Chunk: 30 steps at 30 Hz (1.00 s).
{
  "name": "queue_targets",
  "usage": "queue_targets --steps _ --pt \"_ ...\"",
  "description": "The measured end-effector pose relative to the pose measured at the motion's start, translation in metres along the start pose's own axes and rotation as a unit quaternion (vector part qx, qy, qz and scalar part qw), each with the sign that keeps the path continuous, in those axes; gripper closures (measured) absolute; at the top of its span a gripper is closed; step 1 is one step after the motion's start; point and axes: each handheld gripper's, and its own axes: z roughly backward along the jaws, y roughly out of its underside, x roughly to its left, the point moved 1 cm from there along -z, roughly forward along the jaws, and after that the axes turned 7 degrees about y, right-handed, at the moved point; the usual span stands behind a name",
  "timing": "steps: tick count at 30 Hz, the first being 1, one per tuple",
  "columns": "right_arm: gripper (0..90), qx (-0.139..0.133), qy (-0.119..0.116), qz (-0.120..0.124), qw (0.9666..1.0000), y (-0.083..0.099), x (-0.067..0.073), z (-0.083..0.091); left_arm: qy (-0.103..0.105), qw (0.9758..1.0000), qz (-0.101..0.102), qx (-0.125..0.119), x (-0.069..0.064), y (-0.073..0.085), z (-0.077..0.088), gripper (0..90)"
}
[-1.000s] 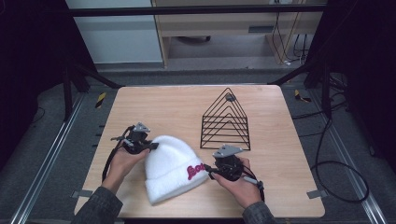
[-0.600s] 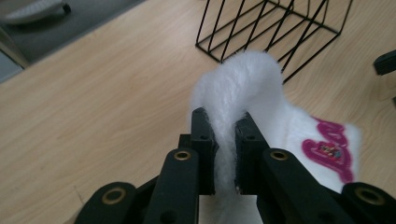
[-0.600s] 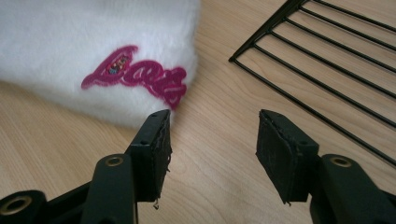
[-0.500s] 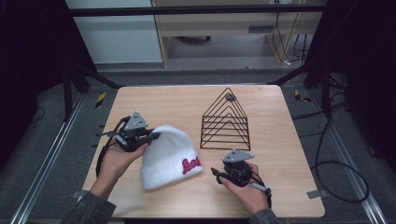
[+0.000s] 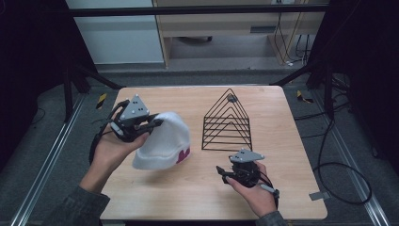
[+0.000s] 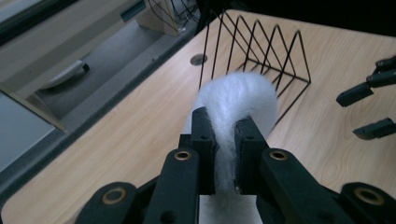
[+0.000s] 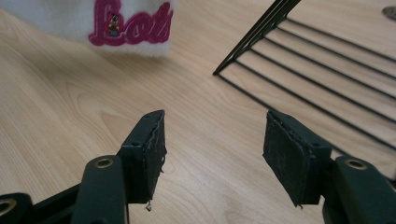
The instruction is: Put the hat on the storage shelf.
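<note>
A white knit beanie [image 5: 162, 141] with pink lettering [image 7: 133, 22] hangs off the table at the left. My left gripper [image 5: 151, 123] is shut on its fuzzy top edge [image 6: 233, 107], and the fabric is pinched between the pads. The cuff with the lettering hangs lowest, near the wood. My right gripper [image 5: 225, 174] hovers low over the front right of the table with nothing between its fingers [image 7: 149, 154]. Its jaws have just been opening and stand well apart. The beanie's cuff lies ahead of them to the left.
A black wire rack [image 5: 227, 122] shaped like a triangle stands at the middle right of the wooden table [image 5: 188, 193]. Dark frame rails and cables [image 5: 329, 155] run beside the table. A small round hole [image 6: 198, 59] sits near the far edge.
The left gripper has lifted the beanie off the table and pulled it up and leftward. The right gripper has let go of the cuff, moved back a little and opened.
</note>
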Motion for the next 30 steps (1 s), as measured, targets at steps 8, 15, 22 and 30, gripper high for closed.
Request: queue_targets --steps 8,15,22,30 --pt "38.9 -0.029 0.007 0.002 0.9996 -0.016 -0.004 0.016 0.014 0.9985 0.023 -0.047 0.017 -0.022 0.010 81.2" --pt "39.4 -0.037 0.008 0.008 0.9992 -0.028 -0.003 0.020 0.012 0.9982 0.021 -0.056 0.020 -0.035 0.011 81.2" --pt "41.9 -0.044 0.007 0.023 0.9987 -0.042 0.000 0.022 0.007 0.9981 0.008 -0.061 0.017 -0.054 0.013 81.3" --pt "48.0 -0.048 0.002 0.034 0.9982 -0.052 0.001 0.025 0.013 0.9974 0.001 -0.071 0.012 -0.070 0.011 81.3"
